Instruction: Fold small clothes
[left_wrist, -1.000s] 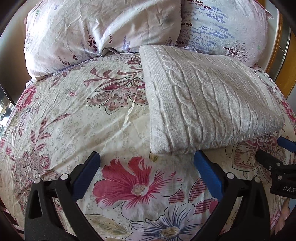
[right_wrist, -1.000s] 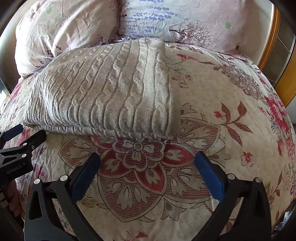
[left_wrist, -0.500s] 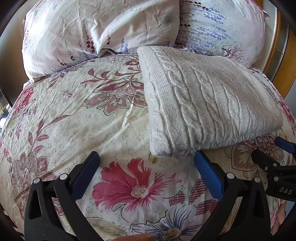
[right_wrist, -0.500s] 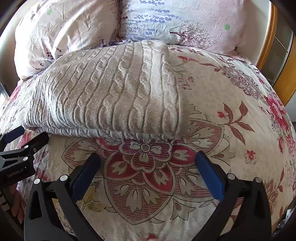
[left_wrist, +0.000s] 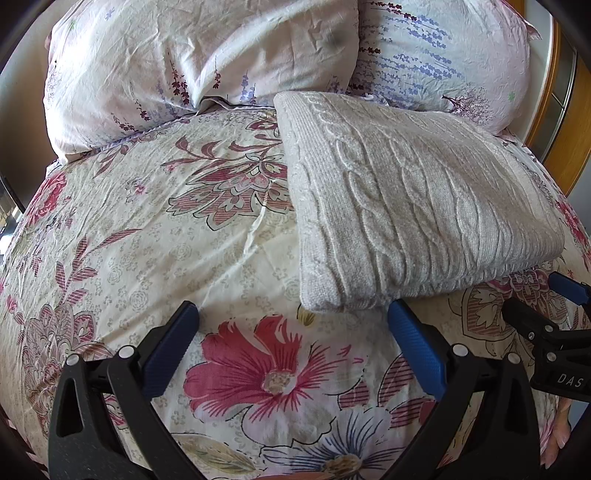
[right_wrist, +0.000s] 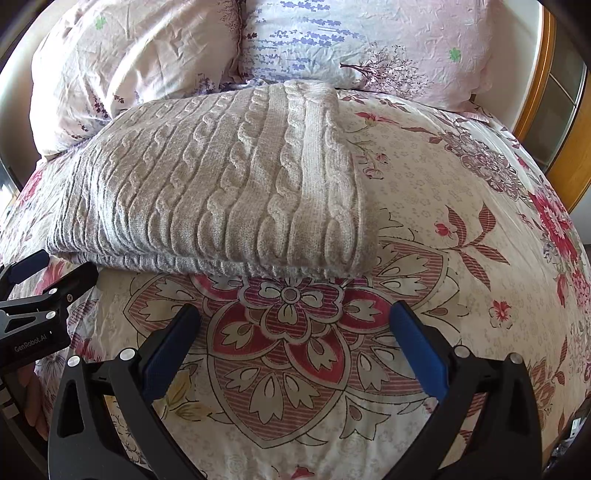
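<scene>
Bedspread (left_wrist: 155, 236) free L & near side; folded sweater (left_wrist: 413, 214) blocks R, pillows (left_wrist: 192, 59) behind.

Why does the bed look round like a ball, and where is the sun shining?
Left wrist view: the fisheye lens bulges the flowered bedspread; sunlight whitens the grey cable-knit sweater. Right wrist view: same bulge, dark corners, sharp focus.

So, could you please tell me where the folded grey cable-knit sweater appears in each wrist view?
Left wrist view: the folded grey cable-knit sweater lies right of centre.
Right wrist view: it lies left of centre.
Shared landmark: the lavender-print pillow behind the sweater's far end.
</scene>
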